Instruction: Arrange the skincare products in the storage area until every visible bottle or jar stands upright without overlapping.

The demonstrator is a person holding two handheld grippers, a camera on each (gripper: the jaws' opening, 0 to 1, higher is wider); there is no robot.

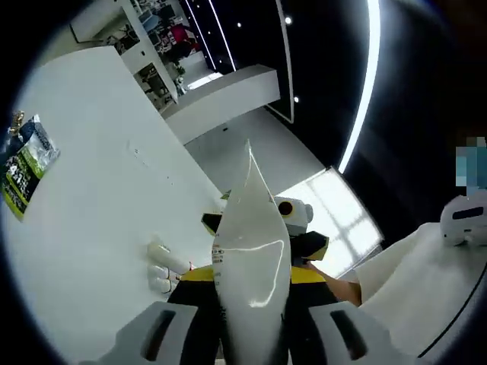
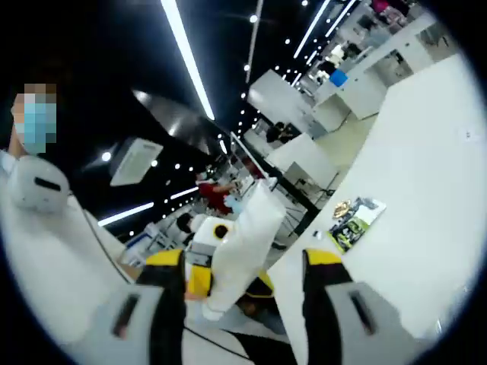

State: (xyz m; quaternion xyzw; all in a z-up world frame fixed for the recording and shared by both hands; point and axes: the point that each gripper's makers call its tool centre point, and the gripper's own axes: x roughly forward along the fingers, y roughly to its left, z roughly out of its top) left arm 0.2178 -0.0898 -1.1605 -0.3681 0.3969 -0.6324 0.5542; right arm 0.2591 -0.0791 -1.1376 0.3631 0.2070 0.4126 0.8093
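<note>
Both views are bright on the white bench [image 1: 99, 175] and dark above, where long ceiling light strips [image 1: 364, 84] and small spotlights [image 2: 253, 18] glare. A white tube [image 1: 249, 258] carries curved highlights. Fisheye bending curves straight lines near the edges. Distant shelving is soft, and shadows on the bench are faint

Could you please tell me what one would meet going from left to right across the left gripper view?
Green packet on the white table → small white items → white tube in the left claw → person's white sleeve.
</note>
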